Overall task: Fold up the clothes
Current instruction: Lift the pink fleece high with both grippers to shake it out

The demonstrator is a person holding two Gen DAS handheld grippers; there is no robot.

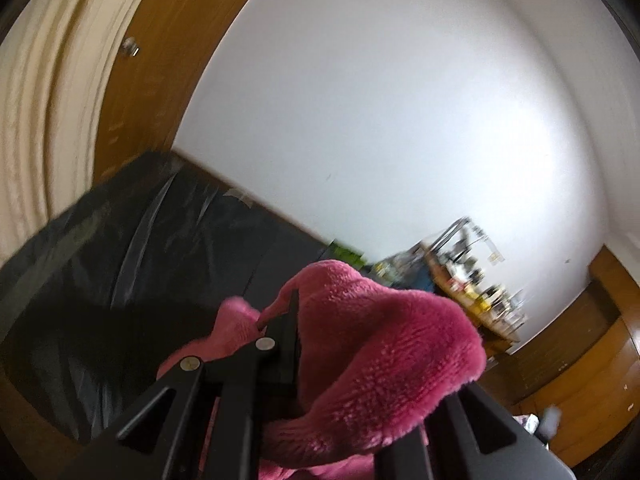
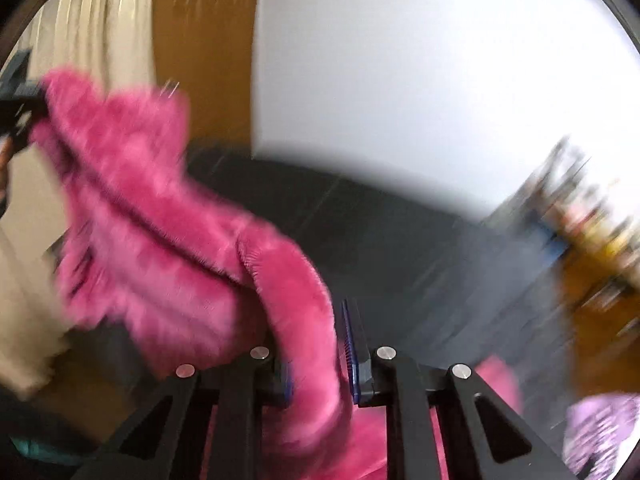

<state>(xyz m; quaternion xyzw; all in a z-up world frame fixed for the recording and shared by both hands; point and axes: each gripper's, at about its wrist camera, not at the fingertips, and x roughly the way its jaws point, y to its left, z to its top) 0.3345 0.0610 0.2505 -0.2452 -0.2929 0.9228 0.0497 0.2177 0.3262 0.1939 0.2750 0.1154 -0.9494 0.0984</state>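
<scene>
A fluffy pink fleece garment [image 2: 168, 232], deep-piled and shaggy like plush terry, is hanging in the air between two black plastic grippers, above a dark surface covered in a crinkled, glossy black plastic sheet [image 1: 132, 240]. In the left wrist view, the left gripper [image 1: 294, 320] is sitting with its jaws pressed together on a thick fold of the fleece, which is bulging up and over the right-hand finger in a rounded, ribbed hump and hiding most of it. In the right wrist view, blurred by motion, the right gripper [image 2: 316, 344] is clamping a rolled, rope-like edge of the same garment between its pads, one of which is showing a ridged blue face; the fabric is running from there up and to the left in a broad sagging sweep to the other gripper, seen dark and small at the far left edge. Behind, a plain white wall [image 1: 400, 100] is meeting a warm brown wooden panel [image 1: 160, 60] and cream pleated curtains [image 1: 44, 100]. Farther right, a cluttered shelf [image 1: 472, 276] of small indistinct items is standing against the wall, beside glossy orange-brown wooden flooring [image 1: 592, 384].
</scene>
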